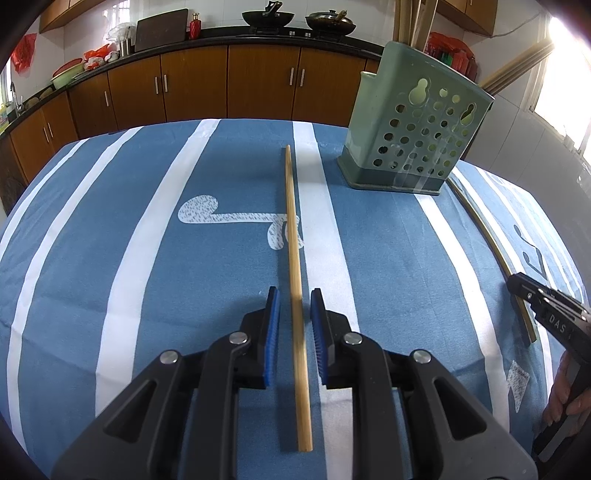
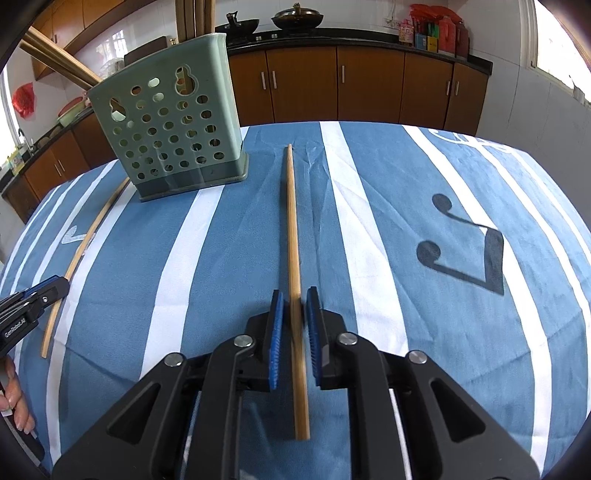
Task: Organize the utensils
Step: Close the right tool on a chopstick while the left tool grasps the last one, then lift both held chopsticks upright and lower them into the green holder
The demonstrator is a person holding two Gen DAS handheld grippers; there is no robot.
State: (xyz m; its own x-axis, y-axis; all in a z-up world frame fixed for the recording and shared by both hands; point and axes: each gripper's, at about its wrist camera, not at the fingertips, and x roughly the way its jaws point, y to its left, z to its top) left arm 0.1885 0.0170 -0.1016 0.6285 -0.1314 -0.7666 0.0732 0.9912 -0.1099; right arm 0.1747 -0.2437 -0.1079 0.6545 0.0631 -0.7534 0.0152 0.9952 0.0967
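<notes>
A green perforated utensil holder (image 1: 413, 125) stands on the blue striped tablecloth and holds several chopsticks; it also shows in the right wrist view (image 2: 173, 122). My left gripper (image 1: 294, 295) is open, its blue pads straddling a wooden chopstick (image 1: 293, 236) lying on the cloth. My right gripper (image 2: 294, 295) straddles a second chopstick (image 2: 291, 221), jaws narrowly apart, pads close to the stick but with small gaps. Each view shows the other chopstick (image 1: 491, 243) (image 2: 85, 247) and the other gripper's tip (image 1: 524, 288) (image 2: 48, 291).
The table (image 1: 110, 221) is covered by a blue cloth with white stripes and music-note prints. Brown kitchen cabinets (image 1: 229, 81) and a counter with woks (image 1: 267, 16) run behind. The table edge falls off beyond the holder.
</notes>
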